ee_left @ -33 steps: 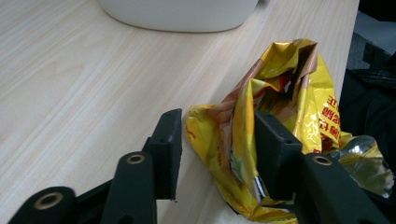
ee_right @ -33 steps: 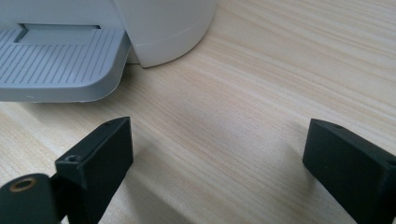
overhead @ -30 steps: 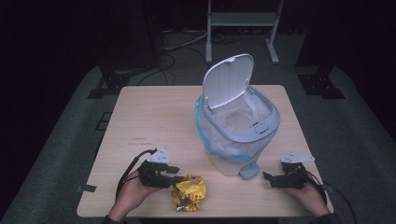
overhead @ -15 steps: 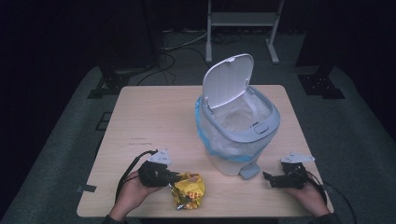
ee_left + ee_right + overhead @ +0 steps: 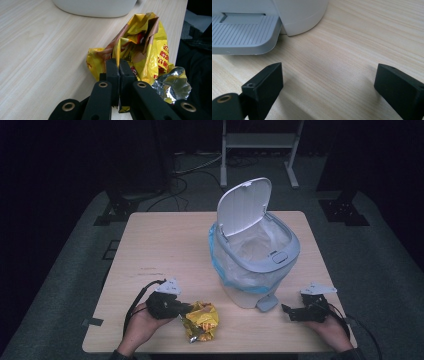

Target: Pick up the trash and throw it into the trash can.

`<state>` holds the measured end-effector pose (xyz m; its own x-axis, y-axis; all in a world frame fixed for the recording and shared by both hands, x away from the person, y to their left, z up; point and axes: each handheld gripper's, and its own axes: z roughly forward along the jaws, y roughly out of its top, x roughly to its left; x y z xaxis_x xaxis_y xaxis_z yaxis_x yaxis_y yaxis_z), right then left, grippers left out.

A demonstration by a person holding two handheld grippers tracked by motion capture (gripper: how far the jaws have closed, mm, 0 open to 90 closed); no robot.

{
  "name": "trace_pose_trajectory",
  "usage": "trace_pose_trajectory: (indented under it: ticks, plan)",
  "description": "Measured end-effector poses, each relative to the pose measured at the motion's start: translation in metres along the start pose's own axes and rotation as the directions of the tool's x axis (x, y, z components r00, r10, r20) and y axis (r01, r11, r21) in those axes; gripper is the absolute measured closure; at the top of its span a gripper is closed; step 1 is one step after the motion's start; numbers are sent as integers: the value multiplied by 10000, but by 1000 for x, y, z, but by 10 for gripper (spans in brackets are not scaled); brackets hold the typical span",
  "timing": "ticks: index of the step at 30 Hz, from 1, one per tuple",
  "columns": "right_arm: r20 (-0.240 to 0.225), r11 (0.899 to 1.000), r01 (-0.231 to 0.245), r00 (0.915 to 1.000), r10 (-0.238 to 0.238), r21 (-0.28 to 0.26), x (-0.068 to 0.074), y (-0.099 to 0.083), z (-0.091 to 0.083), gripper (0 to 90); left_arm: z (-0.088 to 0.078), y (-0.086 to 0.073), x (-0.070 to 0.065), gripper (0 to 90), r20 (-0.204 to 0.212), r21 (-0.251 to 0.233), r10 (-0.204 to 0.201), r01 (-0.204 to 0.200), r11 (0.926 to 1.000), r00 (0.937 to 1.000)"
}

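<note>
A crumpled yellow snack wrapper (image 5: 202,319) (image 5: 145,47) with a silver inside lies on the wooden table (image 5: 165,245) near its front edge. My left gripper (image 5: 184,312) (image 5: 119,66) has just been closing, and its jaws now pinch the wrapper's near edge. A white pedal bin (image 5: 252,270) with a blue liner stands right of the wrapper, its lid (image 5: 245,202) up. My right gripper (image 5: 286,310) (image 5: 329,85) rests open on the table right of the bin, its jaws wide apart with nothing between them, facing the grey pedal (image 5: 267,302) (image 5: 242,35).
The bin's white base (image 5: 95,6) (image 5: 299,15) stands close ahead of both grippers. The table's front edge runs just behind the wrapper and both hands. Bare tabletop stretches to the left and behind the bin.
The left gripper's jaws have closed onto the wrapper's edge. Both hands and the wrapper stay where they were.
</note>
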<state>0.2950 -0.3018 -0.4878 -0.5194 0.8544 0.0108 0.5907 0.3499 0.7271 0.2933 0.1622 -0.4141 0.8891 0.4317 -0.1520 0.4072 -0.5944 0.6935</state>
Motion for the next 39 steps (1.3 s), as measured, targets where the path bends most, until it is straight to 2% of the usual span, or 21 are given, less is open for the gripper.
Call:
trace_pose_trajectory:
  ticks: [4, 11, 18, 27, 34, 39]
  plan:
    - [0, 10000, 0, 10000, 0, 1, 0, 0, 0, 74, -3, 1, 1, 892, -25, -320, -162, 161, 9994, 9999]
    - [1, 10000, 1, 10000, -1, 2, 0, 0, 0, 74, -11, 3, 0, 891, -105, -906, -81, 72, 9959, 9999]
    - [-1, 10000, 4, 10000, -4, 1, 0, 0, 0, 74, -16, 5, 0, 891, -116, -1268, -32, 17, 9919, 9999]
    - [1, 10000, 3, 10000, -3, 0, 0, 0, 0, 74, -26, 10, 0, 890, -83, -1926, -44, 27, 9813, 10000]
    - [-1, 10000, 2, 10000, -2, 0, 0, 0, 0, 74, -34, 15, -4, 890, -45, -2270, 157, -163, 9738, 9999]
    - [-1, 10000, -2, 10000, 2, 1, 0, 0, 0, 73, -43, 21, -4, 890, -66, -2582, 278, -286, 9657, 9996]
